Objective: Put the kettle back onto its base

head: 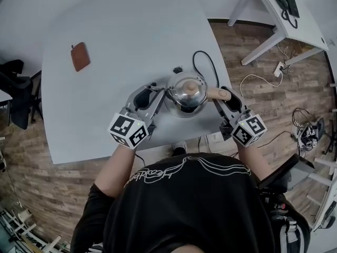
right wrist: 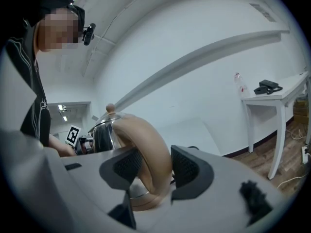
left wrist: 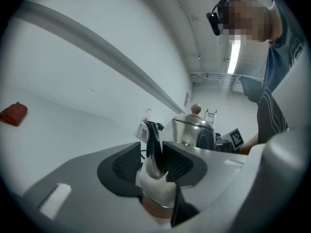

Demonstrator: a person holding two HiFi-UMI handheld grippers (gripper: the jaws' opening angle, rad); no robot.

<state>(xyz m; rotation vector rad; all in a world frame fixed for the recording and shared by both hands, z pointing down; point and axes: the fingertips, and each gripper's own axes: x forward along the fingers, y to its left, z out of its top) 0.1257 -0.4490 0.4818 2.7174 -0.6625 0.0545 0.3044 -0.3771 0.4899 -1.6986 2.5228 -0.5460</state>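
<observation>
A shiny steel kettle (head: 184, 93) with a round knob on its lid stands on the white table (head: 116, 36) near the front edge. Its base is hidden beneath it; a black cord (head: 202, 62) loops out behind. My left gripper (head: 158, 91) sits at the kettle's left with the dark spout (left wrist: 153, 147) between its pads, a sliver of gap showing on one side. My right gripper (head: 227, 96) is at the kettle's right, shut on the tan curved handle (right wrist: 146, 144). Both gripper views show the kettle body (left wrist: 194, 127) (right wrist: 104, 130) just beyond the jaws.
A brown wallet (head: 80, 56) lies far off on the table's left. A white side table (head: 284, 20) with a black phone (head: 286, 4) stands at the back right. Cables (head: 310, 130) lie on the wood floor, and a dark chair (head: 16, 99) stands at the left.
</observation>
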